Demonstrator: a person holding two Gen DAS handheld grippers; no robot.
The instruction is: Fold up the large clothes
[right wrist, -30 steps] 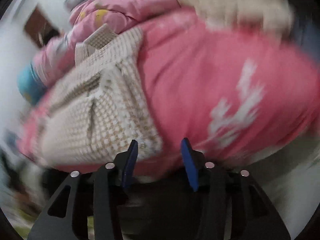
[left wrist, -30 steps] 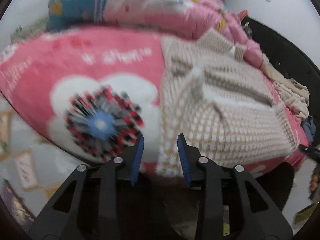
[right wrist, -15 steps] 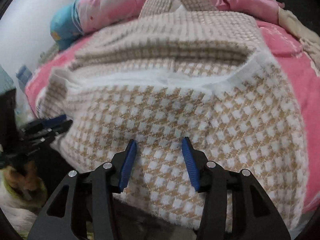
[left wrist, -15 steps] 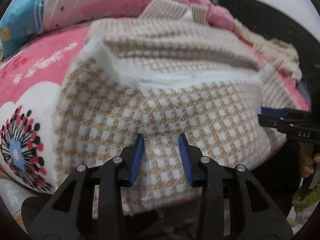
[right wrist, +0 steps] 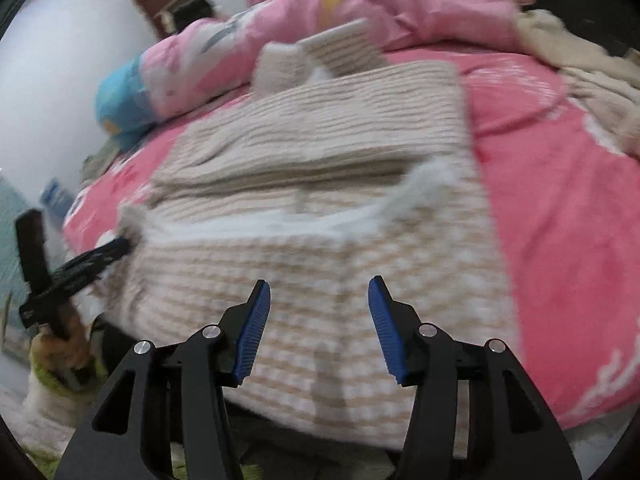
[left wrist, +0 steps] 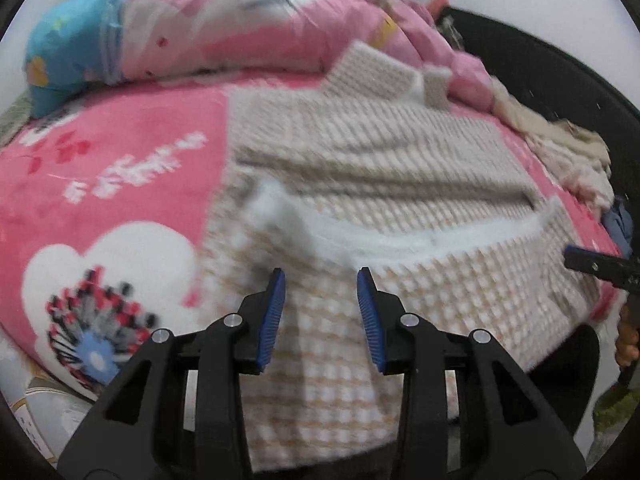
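A large beige-and-white checked knit sweater (left wrist: 380,184) lies spread on a pink bed blanket, its near hem hanging over the bed edge. It also shows in the right wrist view (right wrist: 328,216). My left gripper (left wrist: 320,308) is open and empty, hovering over the sweater's near left part. My right gripper (right wrist: 319,320) is open and empty over the sweater's near hem. The right gripper's tip shows at the far right of the left wrist view (left wrist: 600,266). The left gripper shows at the left of the right wrist view (right wrist: 80,264), at the sweater's left corner.
The pink blanket (left wrist: 120,168) has a white heart and flower print. A pink and blue quilt (left wrist: 200,36) is bunched at the back. Cream clothes (left wrist: 568,152) lie piled at the right by a dark headboard (left wrist: 560,80). A white wall (right wrist: 60,80) stands to the left.
Both grippers have pulled back and up from the sweater, so more of the bed shows. Both stay open and empty. The sweater lies as before.
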